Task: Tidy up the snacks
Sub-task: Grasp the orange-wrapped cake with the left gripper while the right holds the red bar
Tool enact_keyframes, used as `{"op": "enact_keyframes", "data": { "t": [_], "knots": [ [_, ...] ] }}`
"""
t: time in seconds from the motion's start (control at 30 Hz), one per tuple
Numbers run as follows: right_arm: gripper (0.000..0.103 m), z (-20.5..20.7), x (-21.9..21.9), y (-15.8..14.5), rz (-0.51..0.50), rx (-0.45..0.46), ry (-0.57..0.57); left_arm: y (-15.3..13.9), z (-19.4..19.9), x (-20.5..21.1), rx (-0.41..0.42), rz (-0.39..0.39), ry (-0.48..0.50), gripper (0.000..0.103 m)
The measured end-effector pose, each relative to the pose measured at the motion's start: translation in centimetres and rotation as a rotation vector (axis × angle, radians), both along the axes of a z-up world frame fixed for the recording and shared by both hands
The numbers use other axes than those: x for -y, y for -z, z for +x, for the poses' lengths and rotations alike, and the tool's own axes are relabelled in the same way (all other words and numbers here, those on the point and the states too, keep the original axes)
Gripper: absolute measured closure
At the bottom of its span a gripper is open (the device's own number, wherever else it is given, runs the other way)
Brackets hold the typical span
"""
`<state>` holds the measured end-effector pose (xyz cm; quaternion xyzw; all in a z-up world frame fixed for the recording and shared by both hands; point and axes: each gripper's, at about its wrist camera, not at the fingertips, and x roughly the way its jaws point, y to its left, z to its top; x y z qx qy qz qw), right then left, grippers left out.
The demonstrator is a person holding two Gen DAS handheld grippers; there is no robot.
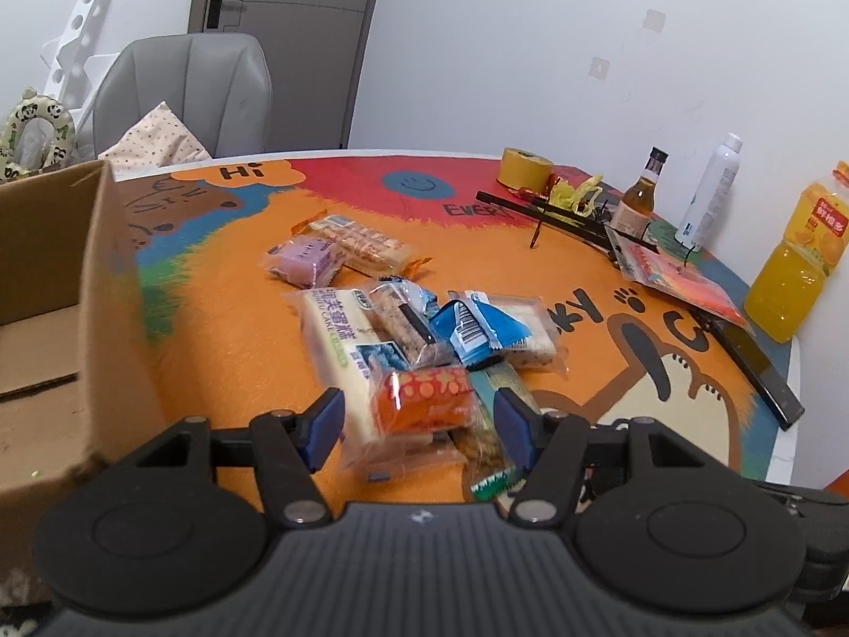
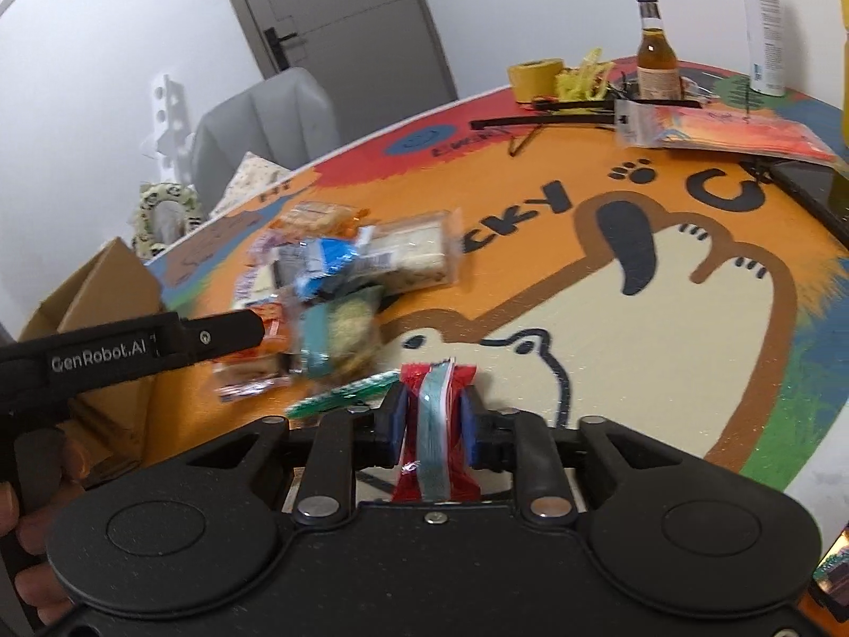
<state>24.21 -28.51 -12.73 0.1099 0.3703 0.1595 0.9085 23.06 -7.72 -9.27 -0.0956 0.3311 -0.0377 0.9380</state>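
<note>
A heap of wrapped snacks [image 1: 419,329] lies on the orange cartoon mat; it also shows in the right wrist view [image 2: 339,276]. My left gripper [image 1: 419,416] is open, its blue pads on either side of an orange snack packet [image 1: 422,395] without closing on it. An open cardboard box [image 1: 58,286] stands at the left. My right gripper [image 2: 432,414] is shut on a red and light blue snack packet [image 2: 435,424], held above the mat to the right of the heap. The left gripper's body [image 2: 159,345] shows in the right wrist view.
At the back right stand a yellow tape roll [image 1: 525,167], a small brown bottle [image 1: 639,196], a white spray bottle [image 1: 708,191] and an orange juice bottle [image 1: 796,255]. Black rods [image 1: 557,217], an orange packet [image 1: 674,276] and a black bar [image 1: 759,366] lie there. A grey chair [image 1: 185,95] stands behind.
</note>
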Motion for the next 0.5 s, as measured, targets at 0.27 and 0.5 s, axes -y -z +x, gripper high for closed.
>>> {"op": "enact_keyframes", "data": {
  "t": [0.27, 0.5],
  "knots": [
    [0.065, -0.6, -0.7, -0.1, -0.071, 0.029, -0.026, 1.0, 1.3, 0.7, -0.019, 0.047, -0.023, 0.043],
    [0.082, -1.1, -1.9, -0.1, -0.166, 0.061, -0.02, 0.5, 0.6, -0.4, -0.017, 0.018, -0.063, 0.078]
  ]
}}
